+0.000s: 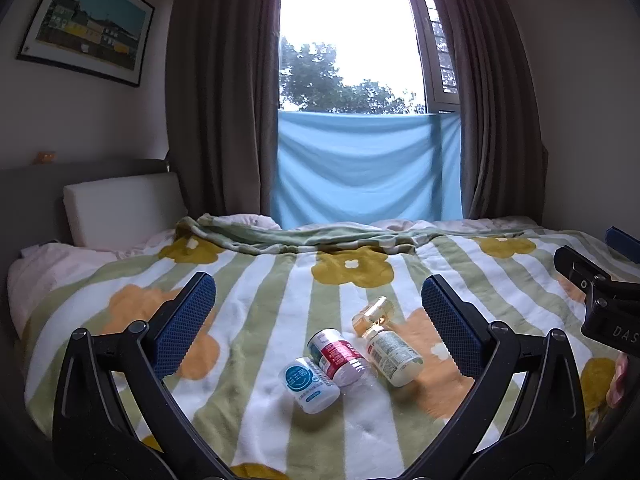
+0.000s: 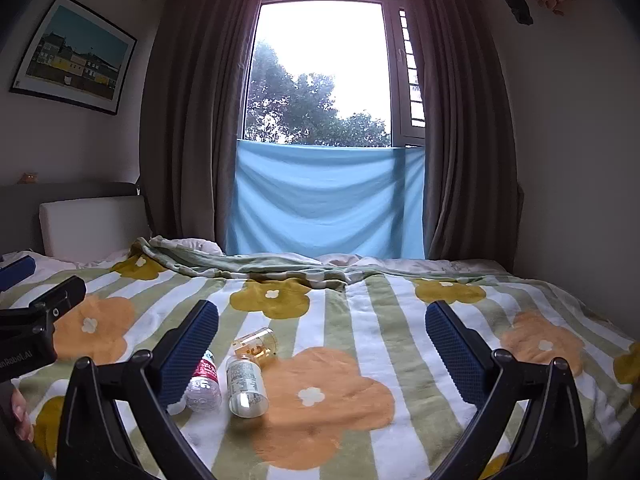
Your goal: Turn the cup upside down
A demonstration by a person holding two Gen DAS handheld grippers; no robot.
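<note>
A small clear cup [image 1: 374, 314] with an amber tint lies on its side on the striped flower blanket [image 1: 256, 280]; the right wrist view shows the cup [image 2: 258, 344] just beyond the bottles. My left gripper [image 1: 318, 300] is open above the blanket, with the cup and the bottles ahead between its fingers and untouched. My right gripper [image 2: 322, 320] is open too, holding nothing, and the cup lies ahead near its left finger [image 2: 192, 352]. Each gripper shows at the edge of the other's view: the right gripper [image 1: 600, 300] and the left gripper [image 2: 36, 320].
Three bottles lie beside the cup: a white one with a blue label [image 1: 310, 384], a clear one with a red label [image 1: 340, 356] and a pale labelled one [image 1: 394, 356]. A headboard cushion [image 1: 124, 208] stands at the back left, curtains and a window [image 1: 348, 40] behind the bed.
</note>
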